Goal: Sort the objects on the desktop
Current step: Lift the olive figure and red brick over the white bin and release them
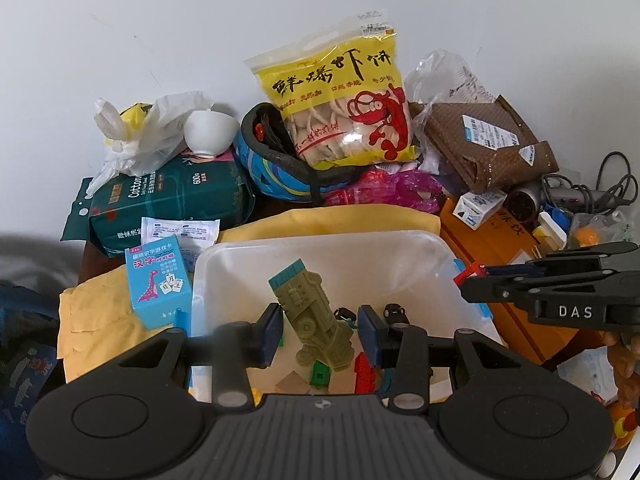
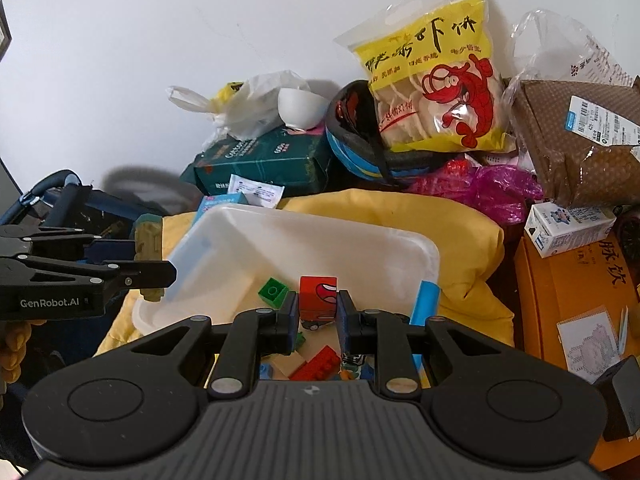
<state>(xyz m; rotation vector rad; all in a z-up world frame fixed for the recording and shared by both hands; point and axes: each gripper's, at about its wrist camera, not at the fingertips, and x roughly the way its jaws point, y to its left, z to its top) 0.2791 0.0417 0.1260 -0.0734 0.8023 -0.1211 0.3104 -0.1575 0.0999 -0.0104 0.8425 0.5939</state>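
Olive-green toy truck (image 1: 316, 320) is standing tilted between the blue pads of the left hand-held gripper (image 1: 320, 330), over the white plastic bin (image 1: 320, 248); the pads are sitting apart on either side of it, and whether they are touching it cannot be told from the left wrist view. From the right wrist view the truck (image 2: 149, 240) is showing in that gripper's fingers at the bin's left rim. Inside the bin, a red block with a printed mouth (image 2: 318, 298) is sitting between the closely spaced pads of the right hand-held gripper (image 2: 318, 316); a firm clamp cannot be confirmed. Near it in the bin are lying a green brick (image 2: 273, 290) and a red brick (image 2: 316, 362).

Under the bin a yellow cloth (image 2: 400, 216) is spreading. Left of the bin a blue card box (image 1: 158, 280) is standing, with a green cotton-towel pack (image 1: 172, 200) behind it carrying a white bowl (image 1: 210, 132). Behind the bin a blue helmet (image 1: 276, 168) is holding a yellow prawn-cracker bag (image 1: 340, 104). Right of the bin an orange box (image 2: 568, 280) is lying.
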